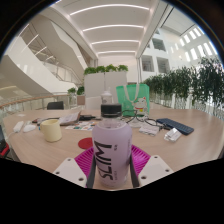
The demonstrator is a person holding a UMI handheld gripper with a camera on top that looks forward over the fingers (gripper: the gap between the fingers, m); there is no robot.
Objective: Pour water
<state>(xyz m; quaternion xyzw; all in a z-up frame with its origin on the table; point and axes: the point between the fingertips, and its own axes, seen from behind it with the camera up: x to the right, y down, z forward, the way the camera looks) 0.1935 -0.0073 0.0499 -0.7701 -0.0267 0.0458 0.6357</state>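
While my gripper (111, 160) clenches a translucent plastic cup (111, 152), I hold it.
Beyond, a cream mug (50, 129) stands on the wooden table (190, 146).

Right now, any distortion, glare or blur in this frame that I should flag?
Gripper view: strong fisheye bends the table edge and ceiling lights; windows are blown out; the cup between the jaws stays sharp, lettering readable; no motion blur.

A cup (111, 150) is being held between the gripper's (111, 160) two fingers, above the table (190, 143). Just behind it a bottle (110, 105) is being seen standing. A mug (50, 129) is sitting to the left, a phone (174, 126) to the right. Beyond the table, a chair (135, 97) and planters (104, 72) are being seen.
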